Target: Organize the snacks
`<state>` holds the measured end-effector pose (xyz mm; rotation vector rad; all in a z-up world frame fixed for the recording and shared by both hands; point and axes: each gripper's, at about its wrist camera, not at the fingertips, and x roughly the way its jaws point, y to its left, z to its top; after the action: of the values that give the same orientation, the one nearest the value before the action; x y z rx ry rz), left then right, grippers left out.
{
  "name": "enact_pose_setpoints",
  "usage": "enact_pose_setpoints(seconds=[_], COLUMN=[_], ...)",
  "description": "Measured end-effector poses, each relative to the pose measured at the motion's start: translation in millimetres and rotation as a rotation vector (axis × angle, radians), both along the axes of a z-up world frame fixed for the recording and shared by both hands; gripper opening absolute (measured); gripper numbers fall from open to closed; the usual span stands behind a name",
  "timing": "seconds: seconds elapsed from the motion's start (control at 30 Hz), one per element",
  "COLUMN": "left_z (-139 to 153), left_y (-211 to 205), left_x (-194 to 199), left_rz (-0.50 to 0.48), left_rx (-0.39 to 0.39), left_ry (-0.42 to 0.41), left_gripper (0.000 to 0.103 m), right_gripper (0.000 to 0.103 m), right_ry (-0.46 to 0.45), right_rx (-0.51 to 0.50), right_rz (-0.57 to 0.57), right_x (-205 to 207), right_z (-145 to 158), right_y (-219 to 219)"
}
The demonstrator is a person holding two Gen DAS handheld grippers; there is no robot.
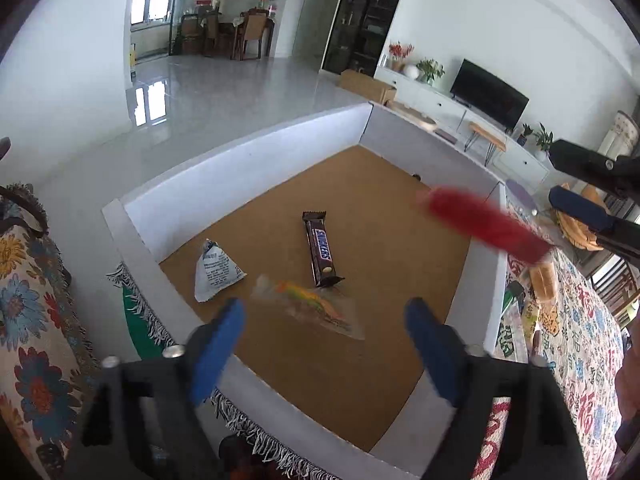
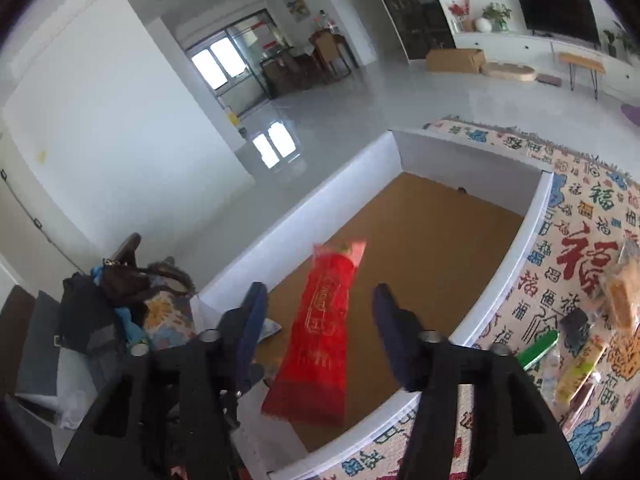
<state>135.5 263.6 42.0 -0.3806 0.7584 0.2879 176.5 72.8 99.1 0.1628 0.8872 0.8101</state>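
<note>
A red snack packet [image 1: 484, 226] is smeared by motion blur in the left wrist view, its print unreadable. In the right wrist view, snacks [image 2: 618, 300] on the patterned cloth [image 2: 576, 216] are blurred and cut off by the edge.

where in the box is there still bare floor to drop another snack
The far half of the box, from the Snickers bar to the far wall, and the right side are bare. The near-left is crowded: white triangular packet, clear candy packet and Snickers. The red packet is over the right edge, between the open right gripper's fingers.
</note>
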Motion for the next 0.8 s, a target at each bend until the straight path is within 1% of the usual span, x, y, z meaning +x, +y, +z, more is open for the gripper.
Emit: enact_pose_setpoints(seconds=[0.03, 0.07, 0.13, 0.2, 0.27, 0.3, 0.33, 0.4, 0.47, 0.53, 0.63, 0.67, 0.73, 0.8], left_z=[1.8, 2.6, 2.5, 6.0, 8.4, 8.5, 6.4, 0.4, -14.6, -27.7, -48.3, -53.6, -64.3, -74.5], left_y=[-2.8, -6.0, -18.0, -40.4, -72.3, -90.4, -109.5, -147.3, -184.4, -216.9, -255.8, -263.4, -272.6, -271.3], left_x=[-7.5, -12.4, -20.3, -27.0, -32.5, -32.7, -33.4, -28.8, -17.9, -6.1, 3.6, 4.2, 4.4, 7.8], left_rz=[0.013, 0.015, -0.012, -0.057, -0.126, -0.165, -0.207, -0.29, -0.366, -0.417, -0.467, -0.474, -0.465, -0.447], left_rx=[0.012, 0.01, -0.033, -0.063, -0.073, -0.075, -0.078, -0.087, -0.104, -0.107, -0.079, -0.06, -0.017, -0.009], left_ry=[-0.029, -0.042, -0.059, -0.083, -0.102, -0.107, -0.11, -0.102, -0.061, -0.019, 0.008, 0.012, 0.026, 0.077], left_gripper=[0.1, 0.1, 0.1, 0.1, 0.1, 0.1, 0.1, 0.1, 0.1, 0.1, 0.1, 0.1, 0.1, 0.1], right_gripper=[0.064, 0.065, 0.066, 0.07, 0.07, 0.07, 0.07, 0.07, 0.07, 0.07, 0.07, 0.07, 0.076, 0.084], right_ry=[-0.01, -0.022, -0.047, -0.08, -0.114, -0.115, -0.104, -0.049, 0.017, 0.05, 0.036, 0.006, -0.038, -0.057], right_rx=[0.013, 0.016, -0.015, -0.075, -0.173, -0.223, -0.268, -0.339, -0.397, -0.429, -0.465, -0.463, -0.491, -0.522], right_rz=[-0.016, -0.029, -0.055, -0.083, -0.135, -0.163, -0.197, -0.274, -0.341, -0.402, -0.471, -0.481, -0.48, -0.481], right_x=[-2.0, -4.9, -11.5, -17.5, -24.2, -27.3, -30.9, -34.5, -39.1, -44.5, -50.4, -53.3, -53.7, -53.1], right_z=[-0.9, -2.0, -7.1, -20.6, -46.2, -61.8, -78.6, -111.3, -140.1, -158.7, -175.2, -176.0, -179.8, -178.8], right_y=[-9.5, -20.7, -47.7, -79.9, -118.8, -141.2, -165.3, -213.2, -255.7, -287.7, -314.5, -317.7, -314.9, -309.6])
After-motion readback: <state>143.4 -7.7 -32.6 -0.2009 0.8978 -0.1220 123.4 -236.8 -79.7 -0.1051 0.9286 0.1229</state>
